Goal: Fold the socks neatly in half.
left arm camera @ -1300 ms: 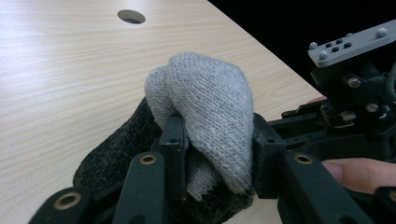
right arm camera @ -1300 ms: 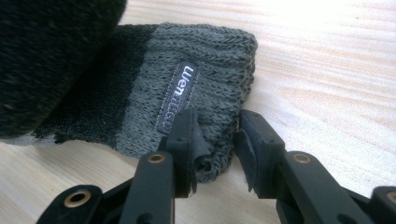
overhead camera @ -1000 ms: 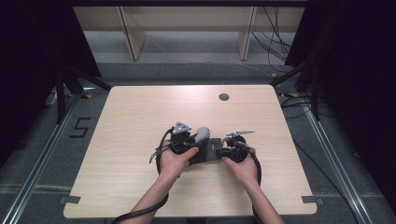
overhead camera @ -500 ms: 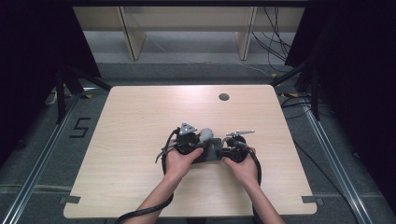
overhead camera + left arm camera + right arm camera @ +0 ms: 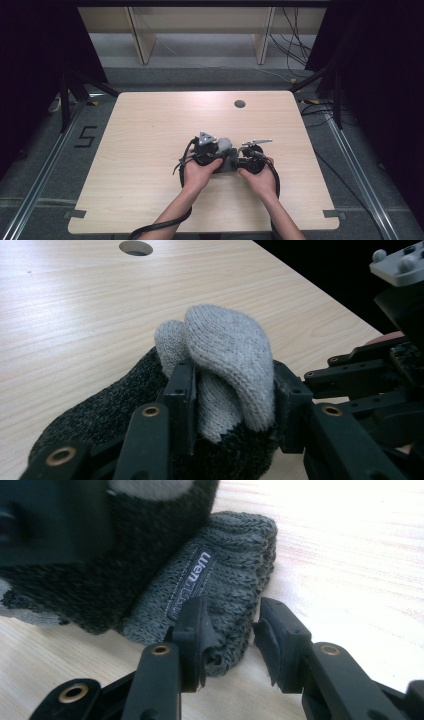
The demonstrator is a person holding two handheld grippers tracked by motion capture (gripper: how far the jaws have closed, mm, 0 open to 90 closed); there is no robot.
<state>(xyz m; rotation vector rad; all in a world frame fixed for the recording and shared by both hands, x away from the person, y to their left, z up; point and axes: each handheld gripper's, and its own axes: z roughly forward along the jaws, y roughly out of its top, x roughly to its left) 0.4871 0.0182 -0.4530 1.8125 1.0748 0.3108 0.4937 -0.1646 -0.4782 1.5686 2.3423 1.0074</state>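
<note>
At the bottom of the frame the right tongs (image 5: pixel 231 635) stand with jaws apart around the ribbed grey cuff of a knitted glove (image 5: pixel 220 565), whose small label sits mid-frame. Light wooden surface (image 5: pixel 360 555) spreads to the right.

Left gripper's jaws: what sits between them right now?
The sock's light grey toe is clamped between the left gripper's jaws, in the left gripper view.

Wooden table (image 5: pixel 125 150), round hole (image 5: pixel 239 104) near far edge.
</note>
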